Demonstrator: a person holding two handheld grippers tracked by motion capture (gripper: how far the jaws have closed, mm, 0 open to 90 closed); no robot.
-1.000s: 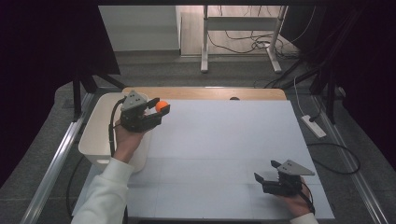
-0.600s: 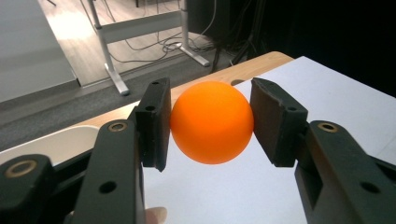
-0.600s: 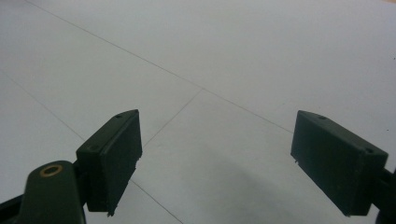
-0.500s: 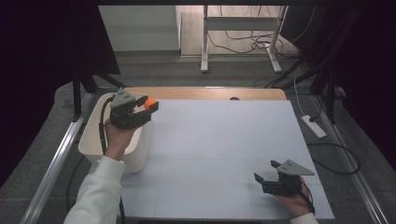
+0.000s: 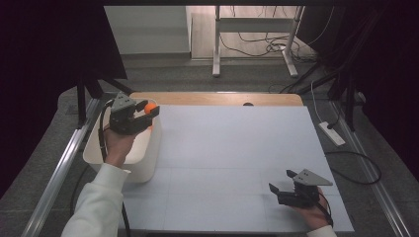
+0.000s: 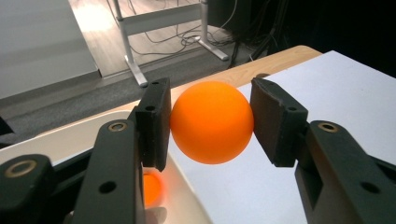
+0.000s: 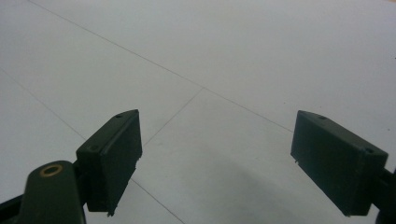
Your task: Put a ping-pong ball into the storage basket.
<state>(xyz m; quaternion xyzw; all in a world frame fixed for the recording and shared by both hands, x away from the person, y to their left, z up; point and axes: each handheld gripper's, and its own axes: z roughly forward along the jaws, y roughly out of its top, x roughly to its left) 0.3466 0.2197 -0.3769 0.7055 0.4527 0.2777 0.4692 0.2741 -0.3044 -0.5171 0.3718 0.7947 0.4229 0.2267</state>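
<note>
An orange ball (image 6: 212, 122) sits clamped between the two black pads of my left gripper (image 6: 211, 128). In the high view this left gripper (image 5: 150, 110) hovers with the ball (image 5: 149, 106) above the right side of a white bin (image 5: 94, 157) at the table's left edge. Inside the bin, low down, lies a second orange ball (image 6: 152, 187), partly hidden by the jaw. My right gripper (image 5: 279, 189) rests near the front right of the white table sheet (image 5: 232, 148). Its jaws stand wide apart over bare sheet (image 7: 205, 93), and the right gripper (image 7: 215, 161) holds nothing.
A wooden strip (image 5: 217, 98) borders the far edge of the sheet. A metal rail (image 5: 59, 173) runs along the left of the bin. On the floor to the right lie a power strip (image 5: 332, 133) and cables; a desk frame (image 5: 216, 44) stands beyond.
My left gripper has carried the orange ball leftward and slightly toward me, from the table's far left corner to above the bin. The right gripper has stayed put.
</note>
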